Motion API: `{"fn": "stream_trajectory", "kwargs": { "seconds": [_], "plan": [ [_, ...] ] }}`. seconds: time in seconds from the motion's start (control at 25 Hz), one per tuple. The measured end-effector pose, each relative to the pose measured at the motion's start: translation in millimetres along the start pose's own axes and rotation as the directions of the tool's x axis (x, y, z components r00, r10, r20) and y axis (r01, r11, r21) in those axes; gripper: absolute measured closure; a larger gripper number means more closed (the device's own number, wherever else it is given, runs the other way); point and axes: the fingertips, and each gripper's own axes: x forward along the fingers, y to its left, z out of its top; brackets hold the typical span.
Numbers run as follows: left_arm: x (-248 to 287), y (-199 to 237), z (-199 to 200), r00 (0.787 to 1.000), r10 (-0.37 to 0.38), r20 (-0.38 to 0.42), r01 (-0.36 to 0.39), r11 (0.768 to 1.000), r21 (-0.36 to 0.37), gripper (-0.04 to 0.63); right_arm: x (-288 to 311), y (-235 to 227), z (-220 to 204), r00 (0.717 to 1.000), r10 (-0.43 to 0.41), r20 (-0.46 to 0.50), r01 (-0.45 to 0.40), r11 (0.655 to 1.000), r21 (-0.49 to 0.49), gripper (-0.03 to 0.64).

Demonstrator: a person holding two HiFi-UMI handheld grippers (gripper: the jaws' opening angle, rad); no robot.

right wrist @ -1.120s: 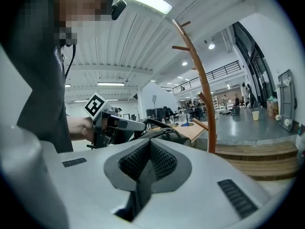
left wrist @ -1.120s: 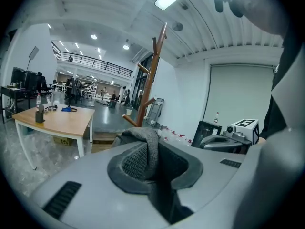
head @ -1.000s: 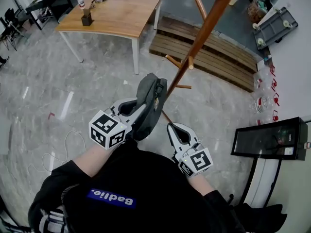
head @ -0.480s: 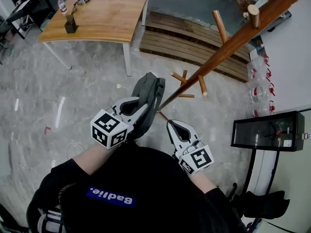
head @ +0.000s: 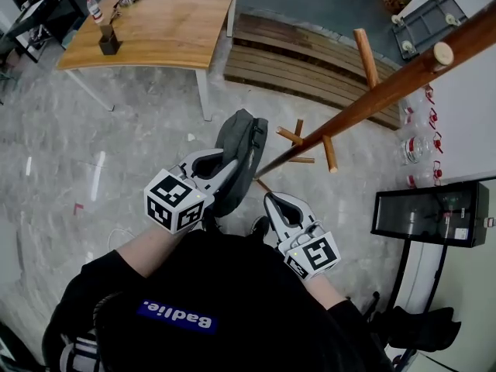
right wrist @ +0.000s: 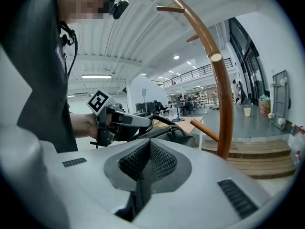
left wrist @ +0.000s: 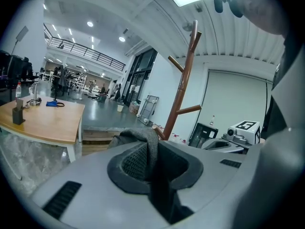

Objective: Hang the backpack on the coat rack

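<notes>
A grey backpack (head: 242, 147) hangs from my left gripper (head: 226, 170), which is shut on its top strap (left wrist: 151, 149). The brown wooden coat rack (head: 372, 103) slants across the head view just right of the bag, with short pegs (head: 331, 153) sticking out near it. In the left gripper view the coat rack (left wrist: 183, 87) stands upright ahead. My right gripper (head: 273, 201) sits beside the bag, below the rack's pole, jaws shut with nothing between them. The right gripper view shows the left gripper (right wrist: 148, 121), the backpack (right wrist: 174, 133) and the coat rack (right wrist: 222, 109).
A wooden table (head: 167, 29) with a bottle and small items stands at the back left. Low wooden platforms (head: 310, 60) lie behind the rack. A black glass cabinet (head: 430, 215) and water bottles (head: 415, 149) line the right wall. A white cable (head: 116, 235) lies on the floor.
Both grippers and the backpack have come closer to the coat rack. Its pole now slants further to the right of the view and its pegs sit nearer the bag. The grip is unchanged.
</notes>
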Motion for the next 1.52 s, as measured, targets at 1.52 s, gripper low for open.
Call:
{"fn": "stream_trajectory", "kwargs": {
  "seconds": [1.52],
  "plan": [
    [95.5, -13.1, 17.0, 0.985, 0.11, -0.133, -0.092, 0.987, 0.132, 0.526, -39.5, -69.1, 4.6, 0.996, 0.073, 0.057, -0.074, 0.997, 0.014, 0.609]
  ]
}}
